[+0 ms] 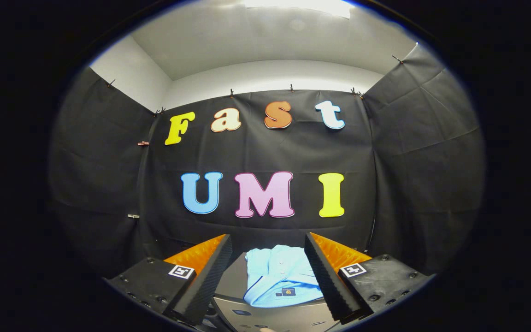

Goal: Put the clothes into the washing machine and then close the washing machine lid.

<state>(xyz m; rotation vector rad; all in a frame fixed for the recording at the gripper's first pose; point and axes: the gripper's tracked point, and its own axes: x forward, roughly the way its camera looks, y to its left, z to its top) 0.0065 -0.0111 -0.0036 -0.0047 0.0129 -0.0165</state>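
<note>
A light blue polo shirt (280, 275), folded, lies low in the centre of the frame, on top of a grey washing machine (274, 317) whose control-panel edge shows just below it at the bottom of the frame. Its collar end, with a small dark neck label too small to read, points toward the camera, and its button placket runs away from the camera, so the shirt's long axis lies roughly along the line of the fingers. The tool (269, 274) is released: its two fingers stand wide apart, one to either side of the shirt in the picture, pressing on nothing; whether they are level with the cloth or above it cannot be told. The shirt sits between and slightly ahead of the fingers, a little nearer the right one, so the coming move looks like a short push forward and down before closing. Each finger base carries a small square black-and-white marker. No brand can be read on the machine.
</note>
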